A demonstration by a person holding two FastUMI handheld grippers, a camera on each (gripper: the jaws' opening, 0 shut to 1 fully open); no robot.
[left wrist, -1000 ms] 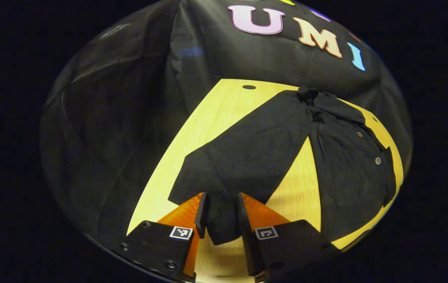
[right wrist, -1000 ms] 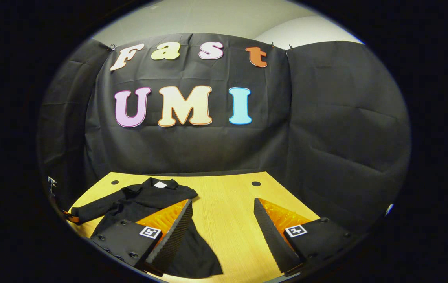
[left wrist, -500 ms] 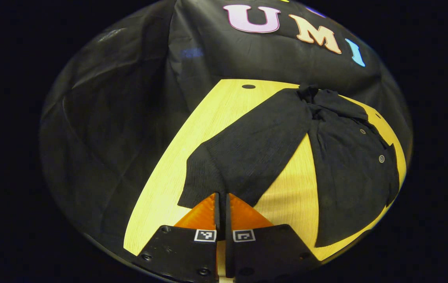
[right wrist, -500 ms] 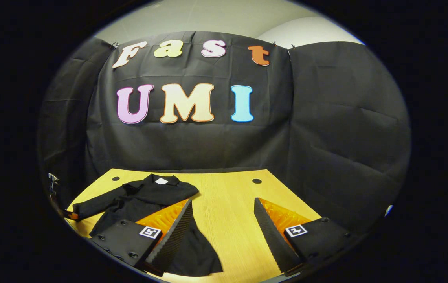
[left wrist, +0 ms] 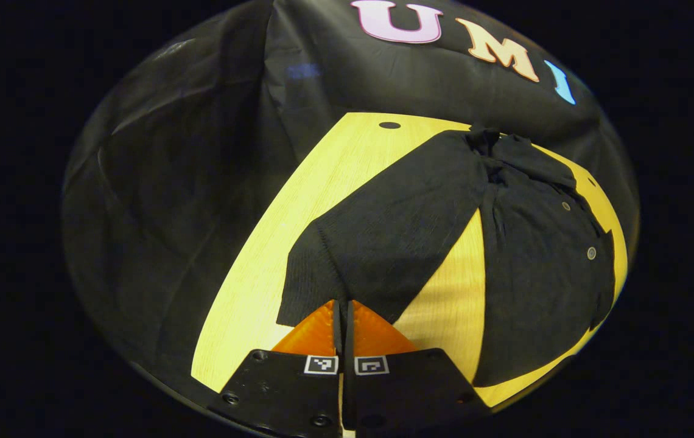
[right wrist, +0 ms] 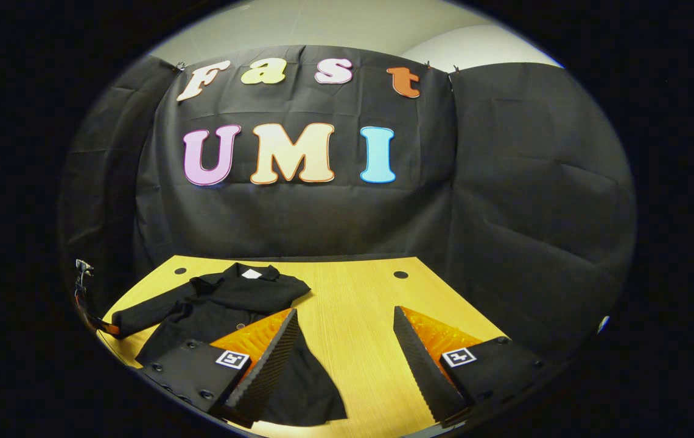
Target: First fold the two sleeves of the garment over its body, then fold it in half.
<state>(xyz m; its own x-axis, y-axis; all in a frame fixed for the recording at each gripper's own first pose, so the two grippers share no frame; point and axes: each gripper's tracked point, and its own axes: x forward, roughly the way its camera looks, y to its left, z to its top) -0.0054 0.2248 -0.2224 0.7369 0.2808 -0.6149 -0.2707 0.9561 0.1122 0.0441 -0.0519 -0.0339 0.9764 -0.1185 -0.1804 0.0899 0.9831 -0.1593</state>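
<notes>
One black garment (left wrist: 542, 261) spread on the yellow wooden table (left wrist: 298, 213), collar toward the far wall, its near sleeve (left wrist: 389, 225) stretched out sideways, away from the body and down to the left gripper (left wrist: 341, 316). Left gripper's fingers pressed together on the sleeve's cuff edge at the near end. Right gripper (right wrist: 344, 350) gaping wide with nothing between the fingers, held above the table with the garment's hem (right wrist: 304, 395) passing under its left-hand finger (right wrist: 265, 365).
</notes>
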